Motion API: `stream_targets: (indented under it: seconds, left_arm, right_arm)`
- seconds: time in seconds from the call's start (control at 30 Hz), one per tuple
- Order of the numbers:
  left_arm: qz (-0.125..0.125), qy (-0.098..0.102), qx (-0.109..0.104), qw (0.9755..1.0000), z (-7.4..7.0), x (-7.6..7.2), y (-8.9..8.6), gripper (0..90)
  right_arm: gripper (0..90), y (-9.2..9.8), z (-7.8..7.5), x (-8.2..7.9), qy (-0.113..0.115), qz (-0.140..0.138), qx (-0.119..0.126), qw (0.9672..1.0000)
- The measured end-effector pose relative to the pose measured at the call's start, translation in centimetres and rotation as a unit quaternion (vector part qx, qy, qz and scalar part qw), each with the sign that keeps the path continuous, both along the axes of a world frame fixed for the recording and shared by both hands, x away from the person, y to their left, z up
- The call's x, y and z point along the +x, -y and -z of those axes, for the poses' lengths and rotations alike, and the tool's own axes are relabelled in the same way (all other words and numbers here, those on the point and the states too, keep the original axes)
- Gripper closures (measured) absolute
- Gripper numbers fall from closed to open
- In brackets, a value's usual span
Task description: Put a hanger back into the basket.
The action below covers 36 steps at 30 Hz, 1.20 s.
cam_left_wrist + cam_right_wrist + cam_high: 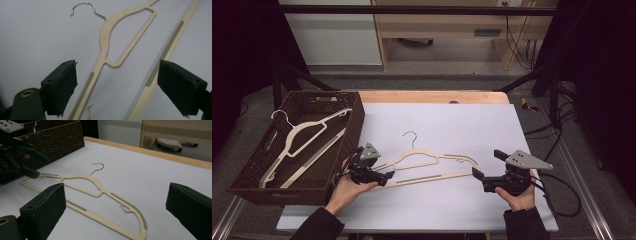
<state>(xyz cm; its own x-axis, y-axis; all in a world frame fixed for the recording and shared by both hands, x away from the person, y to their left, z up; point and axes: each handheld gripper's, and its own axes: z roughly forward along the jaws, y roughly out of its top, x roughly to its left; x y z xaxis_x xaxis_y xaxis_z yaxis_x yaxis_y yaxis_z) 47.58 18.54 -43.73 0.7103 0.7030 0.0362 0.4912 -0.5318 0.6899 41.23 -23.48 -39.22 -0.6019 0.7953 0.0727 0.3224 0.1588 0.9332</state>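
A cream plastic hanger [427,161] with a metal hook lies flat on the white table top [447,125], hook pointing away from me. My left gripper [382,170] is low over the hanger's left end, open. In the left gripper view the hanger [106,32] runs up between the wide jaws of that gripper [122,87], its shoulder arm and bottom bar both inside the gap, untouched. My right gripper [485,163] stands open just off the hanger's right end. The right gripper view shows this gripper [117,212] with wide jaws, the hanger [82,178] ahead and the left gripper [35,165] at the far end.
A dark wicker basket [357,120] stands at the table's left, touching the white top, with another cream hanger [307,132] lying inside. The basket [55,135] sits right behind the left gripper. A wooden table edge [432,96] runs along the back.
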Motion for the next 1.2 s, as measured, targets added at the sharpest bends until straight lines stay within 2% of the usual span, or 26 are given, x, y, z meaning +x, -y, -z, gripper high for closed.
stream_targets:
  seconds: [0.03, 0.13, 0.3, 0.4, 0.43, 0.5, 0.6, 0.67, 0.9, 1.03, 1.2]
  left_arm:
    - [0.0, -0.003, 0.004, 1.0, 0.3, 0.2, 0.0, 17.3]
    - [-0.01, -0.013, 0.016, 0.9997, 1.3, 1.1, -0.2, 19.0]
    - [-0.024, -0.016, 0.033, 0.9991, 2.5, 2.0, 0.0, 27.6]
    - [-0.029, -0.026, 0.037, 0.9985, 3.1, 2.2, 0.1, 34.4]
    - [-0.031, -0.028, 0.03, 0.9987, 3.2, 2.2, 0.0, 34.8]
    - [-0.034, -0.025, 0.032, 0.9986, 3.2, 2.2, 0.0, 37.3]
    - [-0.032, -0.034, 0.022, 0.9987, 3.2, 2.2, -0.1, 43.5]
    - [-0.03, -0.035, 0.023, 0.9987, 3.1, 2.1, -0.1, 46.3]
    - [-0.027, -0.048, 0.028, 0.9981, 2.8, 1.5, 0.0, 73.7]
    - [-0.013, -0.056, 0.038, 0.9976, 2.6, 0.9, 0.2, 75.8]
    - [0.019, -0.065, 0.032, 0.9972, 2.5, -0.1, 0.8, 77.7]
  right_arm:
    - [3.2, 0.1, 0.0, 0.0, 0.002, -0.002, -0.005, 1.0]
    - [3.3, -0.1, 0.0, 0.0, 0.0, 0.0, 0.002, 1.0]
    - [3.3, -0.1, 0.1, 0.0, 0.001, -0.002, -0.005, 1.0]
    - [3.4, -0.2, 0.1, 0.1, 0.001, -0.003, -0.006, 1.0]
    - [3.4, -0.2, 0.1, 0.0, 0.0, -0.004, -0.005, 1.0]
    - [3.4, -0.2, 0.1, 0.0, 0.001, -0.007, -0.008, 0.9999]
    - [3.5, -0.3, 0.2, 0.1, -0.002, -0.006, -0.009, 0.9999]
    - [3.4, -0.4, 0.2, 0.1, -0.002, -0.008, -0.01, 0.9999]
    - [3.5, -0.5, 0.3, 0.1, -0.003, -0.009, -0.012, 0.9999]
    - [3.5, -0.6, 0.4, 0.1, -0.004, -0.013, -0.015, 0.9998]
    - [3.6, -0.6, 0.3, 0.1, -0.003, -0.013, -0.011, 0.9998]
